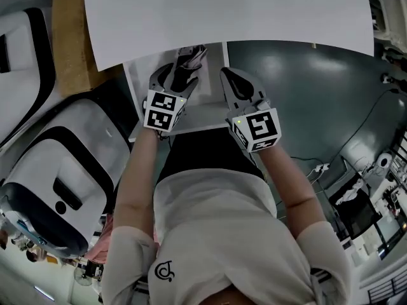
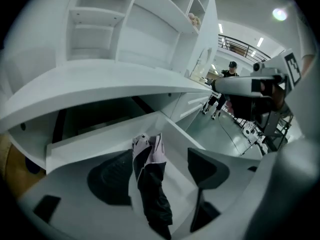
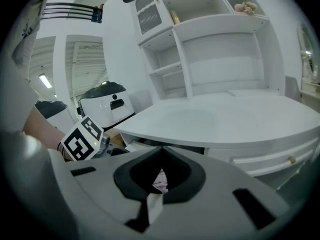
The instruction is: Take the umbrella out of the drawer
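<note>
Eyes on the folded umbrella (image 2: 150,184), a slim bundle of black, slightly glossy fabric with a pale lilac end. It lies in the open white drawer (image 2: 95,139) under the smooth white desk top (image 2: 100,84). Its long axis runs front to back. In the left gripper view the black body is nearest the camera and the crumpled lilac end points away, toward the back of the drawer. From the head view the umbrella (image 1: 186,68) shows the same line, lilac tip toward the desk top (image 1: 222,11) and leaning a little to the right, with the flat, matte drawer (image 1: 210,100) floor bare beside it.

The left gripper (image 2: 162,164) is pitched down into the drawer with its jaws spread wide and the umbrella between them. The ribbed dark pad on the right stands clear of the fabric. The pad on the left sits right at the fabric's edge, and I cannot tell if it touches. Nothing is clamped. In the head view the left gripper (image 1: 177,75) straddles the bundle, its black-and-white marker cube (image 1: 160,110) facing up.

The right gripper (image 3: 159,156) hangs just beside it, over the drawer's right side, jaws brought together at the tips and gripping nothing. Only a sliver of pale fabric shows through the gap lower down. From above, the right gripper (image 1: 235,84) is a closed wedge, apart from the umbrella.
</note>
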`<state>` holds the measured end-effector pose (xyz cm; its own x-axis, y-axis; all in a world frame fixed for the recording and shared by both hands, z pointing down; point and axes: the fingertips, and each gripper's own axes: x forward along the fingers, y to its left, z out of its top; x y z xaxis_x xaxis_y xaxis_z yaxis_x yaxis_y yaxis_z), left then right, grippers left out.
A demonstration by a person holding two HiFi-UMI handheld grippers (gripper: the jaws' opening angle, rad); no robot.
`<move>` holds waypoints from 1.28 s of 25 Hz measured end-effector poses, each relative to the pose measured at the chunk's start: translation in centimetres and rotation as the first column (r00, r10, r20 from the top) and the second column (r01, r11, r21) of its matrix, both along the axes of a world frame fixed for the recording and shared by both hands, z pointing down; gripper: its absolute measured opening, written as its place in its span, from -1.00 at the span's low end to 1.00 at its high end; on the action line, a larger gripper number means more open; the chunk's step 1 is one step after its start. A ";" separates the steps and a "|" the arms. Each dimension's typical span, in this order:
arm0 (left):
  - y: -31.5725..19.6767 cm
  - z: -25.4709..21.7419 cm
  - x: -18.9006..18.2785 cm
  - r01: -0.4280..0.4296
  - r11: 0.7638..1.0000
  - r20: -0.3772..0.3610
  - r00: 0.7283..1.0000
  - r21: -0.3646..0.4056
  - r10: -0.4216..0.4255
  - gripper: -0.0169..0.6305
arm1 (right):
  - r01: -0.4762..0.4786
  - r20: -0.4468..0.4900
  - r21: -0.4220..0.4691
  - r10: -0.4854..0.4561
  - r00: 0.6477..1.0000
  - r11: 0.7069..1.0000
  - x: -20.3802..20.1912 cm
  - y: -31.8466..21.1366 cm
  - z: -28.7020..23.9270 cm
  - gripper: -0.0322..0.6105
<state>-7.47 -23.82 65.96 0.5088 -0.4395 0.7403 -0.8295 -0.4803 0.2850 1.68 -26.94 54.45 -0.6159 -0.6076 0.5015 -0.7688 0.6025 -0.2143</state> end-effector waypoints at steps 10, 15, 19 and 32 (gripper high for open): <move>-2.0 7.2 1.1 -0.059 0.994 0.057 0.996 -0.091 0.064 0.28 | -0.068 -0.010 -0.018 0.068 0.998 0.998 1.2 -2.1 3.3 -0.88; -2.3 9.8 1.8 -0.067 0.986 0.086 0.993 -0.151 0.081 0.30 | -0.069 -0.011 -0.023 0.069 0.998 0.997 0.4 -2.2 4.5 -0.88; -3.3 11.2 2.0 -0.038 0.987 0.110 0.992 -0.154 0.056 0.30 | -0.077 -0.010 -0.026 0.076 0.997 0.997 0.1 -2.4 5.1 -0.88; -3.9 11.7 0.6 -0.001 0.991 0.205 0.978 -0.136 0.029 -0.14 | -0.114 -0.015 -0.047 0.113 0.993 0.992 1.3 -2.1 6.0 -0.88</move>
